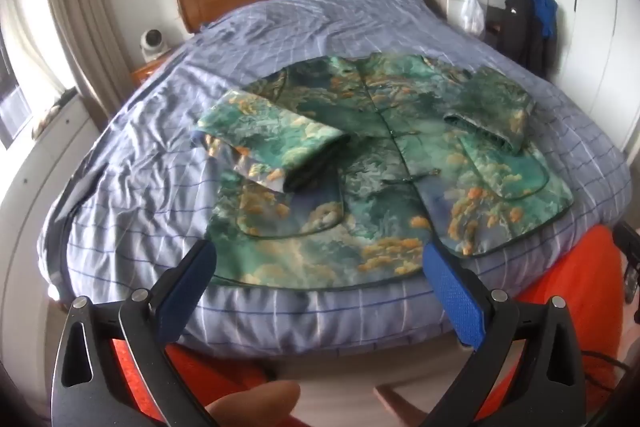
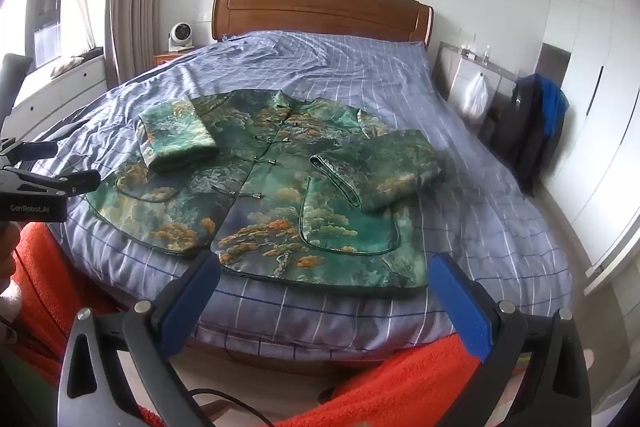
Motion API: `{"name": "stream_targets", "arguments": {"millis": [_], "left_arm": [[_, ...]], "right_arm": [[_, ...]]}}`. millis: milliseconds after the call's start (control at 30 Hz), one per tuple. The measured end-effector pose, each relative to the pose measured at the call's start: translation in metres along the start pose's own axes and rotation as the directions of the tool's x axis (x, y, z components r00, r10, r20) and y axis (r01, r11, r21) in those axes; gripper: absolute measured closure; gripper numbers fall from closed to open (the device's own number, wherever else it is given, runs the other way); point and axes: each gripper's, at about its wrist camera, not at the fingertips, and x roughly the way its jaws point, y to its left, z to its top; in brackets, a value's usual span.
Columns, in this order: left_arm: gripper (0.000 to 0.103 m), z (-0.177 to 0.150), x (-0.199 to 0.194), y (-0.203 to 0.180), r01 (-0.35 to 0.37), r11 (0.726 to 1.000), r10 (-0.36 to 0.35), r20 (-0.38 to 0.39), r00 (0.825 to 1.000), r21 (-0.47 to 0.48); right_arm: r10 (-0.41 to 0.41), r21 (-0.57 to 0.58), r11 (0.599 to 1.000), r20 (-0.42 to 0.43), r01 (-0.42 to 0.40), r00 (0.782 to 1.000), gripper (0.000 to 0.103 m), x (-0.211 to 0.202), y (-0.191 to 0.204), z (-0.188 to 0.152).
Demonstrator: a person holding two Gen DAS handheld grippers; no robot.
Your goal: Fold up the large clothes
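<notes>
Hovering off jacket (image 1: 360,163) hem, jaws wide.

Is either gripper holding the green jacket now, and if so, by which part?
Nothing is held. The left gripper and the right gripper are both open, short of the jacket, which lies on the bed.

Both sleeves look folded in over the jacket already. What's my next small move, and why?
Probably lower both tongs to the hem and grip it, ready to fold the bottom up toward the collar. The jacket lies flat on the bed, both sleeves folded onto its front. Left tongs and right tongs hover open above the hem, holding nothing.
</notes>
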Motion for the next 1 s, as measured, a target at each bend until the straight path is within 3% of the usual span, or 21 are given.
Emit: {"name": "stream_targets", "arguments": {"millis": [533,1000], "left_arm": [[0.0,0.006,0.012,0.014,0.001,0.998,-0.005,-0.06,0.998,-0.066],[0.0,0.009,0.006,0.01,0.017,0.998,-0.019,-0.039,0.999,-0.056]], "right_arm": [[0.016,-0.006,1.0,-0.029,-0.016,0.999,0.0,0.008,0.002,-0.001],[0.03,-0.008,1.0,-0.035,-0.03,0.999,0.0,0.012,0.007,-0.002]]}}
